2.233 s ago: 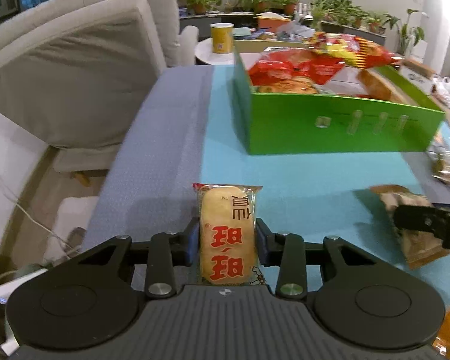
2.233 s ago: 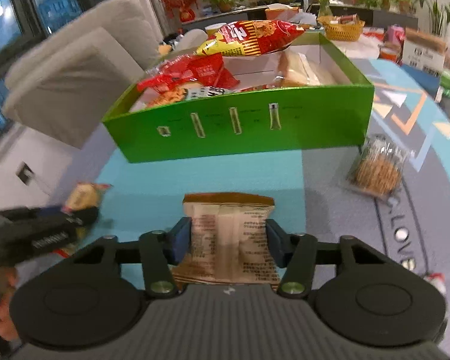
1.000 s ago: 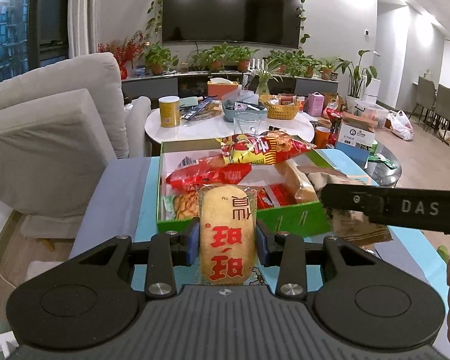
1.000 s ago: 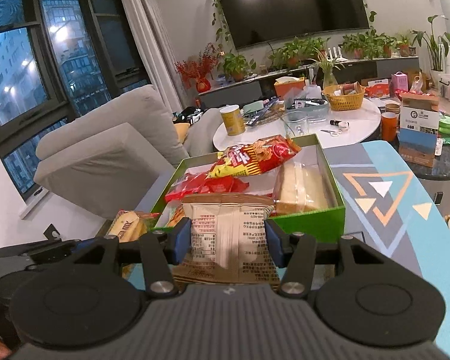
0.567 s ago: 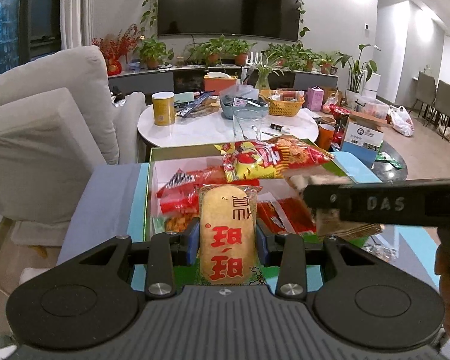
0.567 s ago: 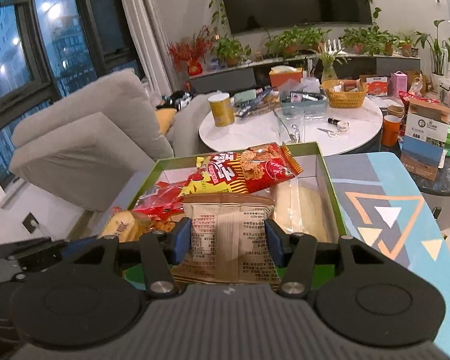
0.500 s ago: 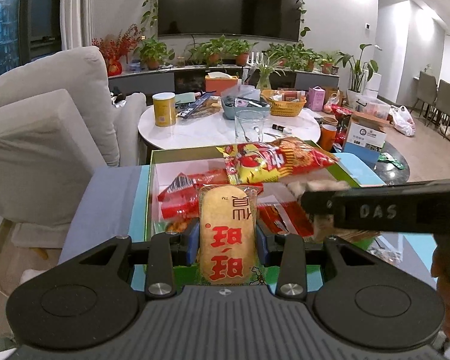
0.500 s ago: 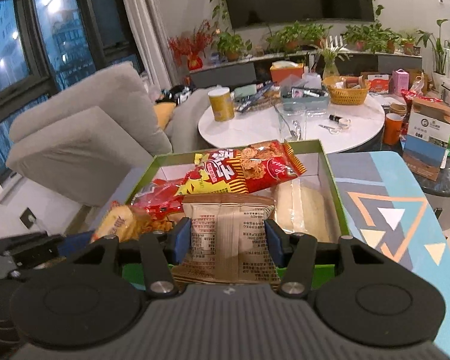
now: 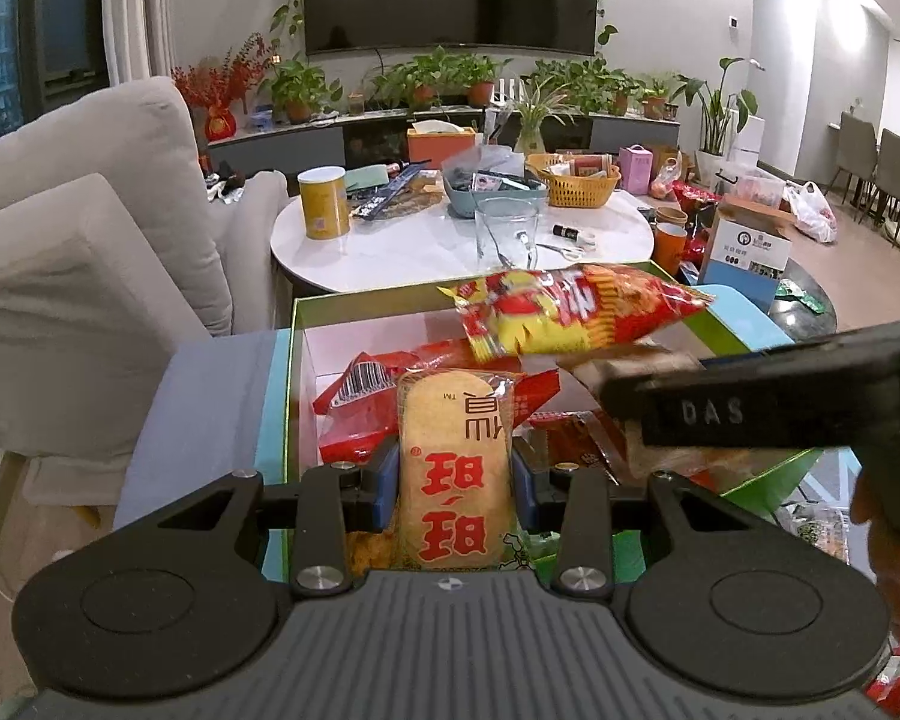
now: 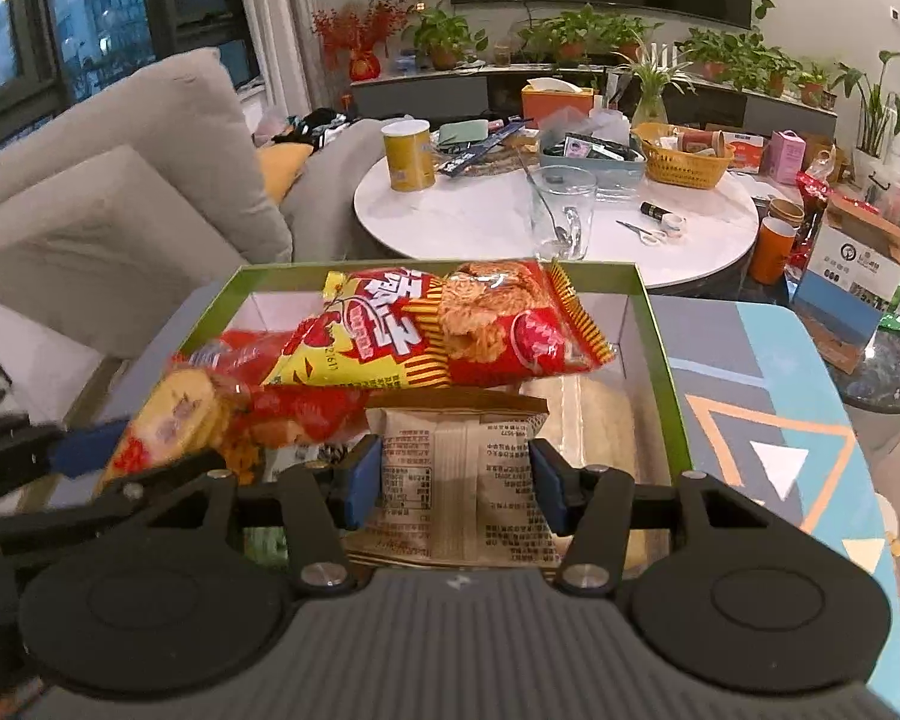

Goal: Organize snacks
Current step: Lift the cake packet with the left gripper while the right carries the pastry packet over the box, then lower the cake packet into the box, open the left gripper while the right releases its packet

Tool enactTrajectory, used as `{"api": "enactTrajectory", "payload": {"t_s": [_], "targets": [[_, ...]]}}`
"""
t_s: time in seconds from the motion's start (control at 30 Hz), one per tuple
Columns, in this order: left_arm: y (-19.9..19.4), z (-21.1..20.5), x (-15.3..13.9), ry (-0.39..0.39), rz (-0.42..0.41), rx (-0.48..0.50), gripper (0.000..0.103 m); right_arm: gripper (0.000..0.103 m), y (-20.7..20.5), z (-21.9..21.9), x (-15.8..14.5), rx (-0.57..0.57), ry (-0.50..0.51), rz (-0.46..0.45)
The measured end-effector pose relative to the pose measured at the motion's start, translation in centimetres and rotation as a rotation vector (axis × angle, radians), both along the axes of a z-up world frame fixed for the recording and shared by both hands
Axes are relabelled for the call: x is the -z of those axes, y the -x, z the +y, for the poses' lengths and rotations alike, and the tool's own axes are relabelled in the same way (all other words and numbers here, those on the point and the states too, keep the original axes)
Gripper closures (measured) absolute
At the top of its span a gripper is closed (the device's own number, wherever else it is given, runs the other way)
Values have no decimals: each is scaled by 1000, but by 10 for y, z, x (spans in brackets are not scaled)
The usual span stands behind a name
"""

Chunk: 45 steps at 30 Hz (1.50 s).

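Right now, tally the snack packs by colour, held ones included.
Yellow rice-cracker pack with red characters: 1
Beige printed packet: 1
Red-and-yellow striped chip bag: 1
Clear-wrapped pale bread pack: 1
Plain red foil packs: at least 1; pile hides more
Total: at least 5; first two held, rest in the green cardboard box.

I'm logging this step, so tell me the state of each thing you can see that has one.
Left claw: shut on the rice cracker packet, held upright.
Right claw: shut on the beige snack packet.
Green box: open, holding snacks.
Red and yellow chip bag: sealed, lying on top of the other snacks.
Glass mug: upright, spoon inside.
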State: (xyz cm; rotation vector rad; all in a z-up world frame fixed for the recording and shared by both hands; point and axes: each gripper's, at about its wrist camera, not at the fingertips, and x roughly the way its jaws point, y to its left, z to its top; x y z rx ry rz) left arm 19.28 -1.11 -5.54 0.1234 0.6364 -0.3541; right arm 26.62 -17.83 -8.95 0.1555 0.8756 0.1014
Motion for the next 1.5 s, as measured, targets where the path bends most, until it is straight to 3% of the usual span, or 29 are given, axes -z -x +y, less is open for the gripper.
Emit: {"api": "enactTrajectory", "payload": {"t_s": [0.47,0.8,1.03,1.27,1.5], "targets": [[-9,-8,4,-15,7,3,68,44,-20,5,9,18,-22,-32],[-8,-14,3,-17,11,11,68,37,-2,-7,-7,62,-55,-104],[-8,-32,2,5,26,57,68,37,9,-14,-22,114,-26,-169],[-21,-62,3,38,41,94,67,37,8,-33,-18,171,-23,-174],[-25,-66,3,66,51,87,50,37,8,-46,-11,200,-28,-160]]}}
